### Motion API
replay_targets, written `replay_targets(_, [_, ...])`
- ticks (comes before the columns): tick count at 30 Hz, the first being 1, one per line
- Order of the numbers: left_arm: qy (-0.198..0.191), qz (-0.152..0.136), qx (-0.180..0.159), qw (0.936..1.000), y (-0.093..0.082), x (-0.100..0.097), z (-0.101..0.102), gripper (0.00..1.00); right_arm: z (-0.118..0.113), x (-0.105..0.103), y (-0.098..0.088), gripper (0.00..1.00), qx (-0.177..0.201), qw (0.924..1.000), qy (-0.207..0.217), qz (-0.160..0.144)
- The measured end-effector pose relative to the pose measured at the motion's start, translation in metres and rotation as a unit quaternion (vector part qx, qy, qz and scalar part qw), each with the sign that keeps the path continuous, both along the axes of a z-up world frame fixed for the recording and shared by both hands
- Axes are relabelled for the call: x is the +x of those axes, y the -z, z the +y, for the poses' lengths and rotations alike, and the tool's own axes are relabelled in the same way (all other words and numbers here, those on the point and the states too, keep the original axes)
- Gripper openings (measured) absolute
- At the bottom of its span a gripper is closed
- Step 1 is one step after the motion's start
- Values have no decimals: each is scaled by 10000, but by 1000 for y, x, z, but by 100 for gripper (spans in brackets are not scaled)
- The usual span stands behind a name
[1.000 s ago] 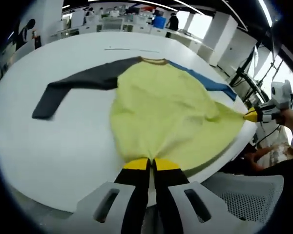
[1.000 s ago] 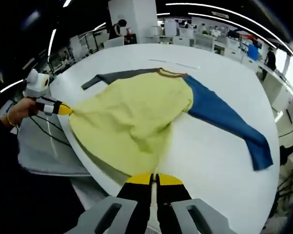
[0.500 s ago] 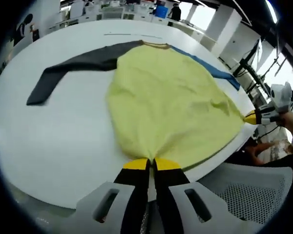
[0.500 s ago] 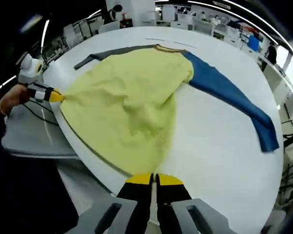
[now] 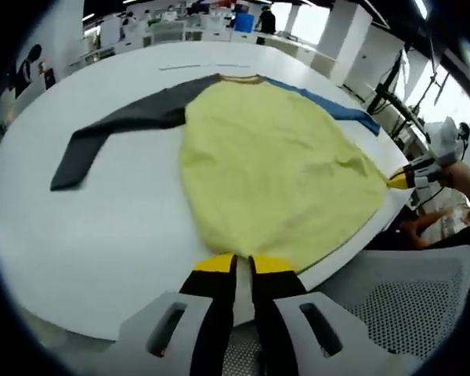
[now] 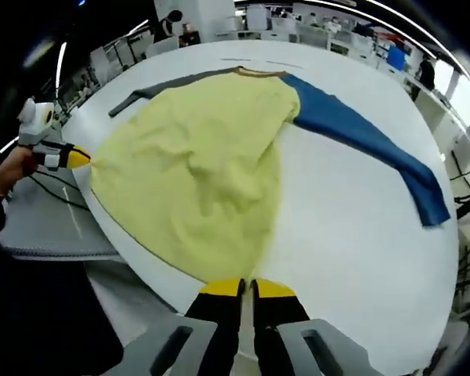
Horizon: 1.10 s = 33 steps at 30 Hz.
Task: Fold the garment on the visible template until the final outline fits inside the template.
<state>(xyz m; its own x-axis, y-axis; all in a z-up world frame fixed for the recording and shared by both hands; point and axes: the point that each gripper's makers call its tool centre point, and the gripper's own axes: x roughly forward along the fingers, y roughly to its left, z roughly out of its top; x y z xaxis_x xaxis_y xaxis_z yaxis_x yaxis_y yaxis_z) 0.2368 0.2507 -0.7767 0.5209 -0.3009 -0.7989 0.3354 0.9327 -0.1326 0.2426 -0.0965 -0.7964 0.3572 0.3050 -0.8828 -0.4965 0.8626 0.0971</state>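
Left gripper view: my left gripper (image 5: pixel 243 262) pinches the yellow shirt (image 5: pixel 274 168) hem at the white table (image 5: pixel 102 235) edge; the right gripper (image 5: pixel 403 178) clamps the opposite hem corner.

Right gripper view: my right gripper (image 6: pixel 247 286) grips the hem; shirt spread flat, blue sleeve (image 6: pixel 368 149) outstretched.

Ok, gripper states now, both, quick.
Left gripper: shut on the hem of the yellow garment.
Right gripper: shut on the garment's other hem corner.

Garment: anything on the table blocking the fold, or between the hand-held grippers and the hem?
Nothing visible. Each hand-held gripper, left and right, is already at a hem corner of the garment. The white table around it looks bare; grey sleeve and blue sleeve lie spread flat.
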Motion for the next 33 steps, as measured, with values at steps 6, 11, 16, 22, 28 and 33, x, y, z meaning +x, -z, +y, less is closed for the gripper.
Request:
replay_targets(6, [276, -162, 481, 9983, 7, 7, 21, 18, 0, 7, -4, 11, 213, 9995, 186, -123])
replay_targets(11, [492, -237, 196, 9983, 12, 12, 15, 23, -1, 7, -3, 14, 192, 9995, 230, -94])
replay_targets(16, [587, -297, 138, 9977, 17, 19, 17, 27, -1, 7, -2, 14, 182, 9995, 254, -60])
replay_targets(22, [576, -387, -72, 9976, 15, 27, 10, 26, -1, 8, -2, 14, 205, 9993, 296, -43])
replay_targets(28, [322, -488, -656, 9961, 8, 38, -7, 24, 1, 8, -2, 13, 233, 9993, 303, -30])
replay_targets(33, [286, -570, -822, 9946, 7, 47, -19, 22, 2, 7, -1, 13, 244, 9992, 327, -6])
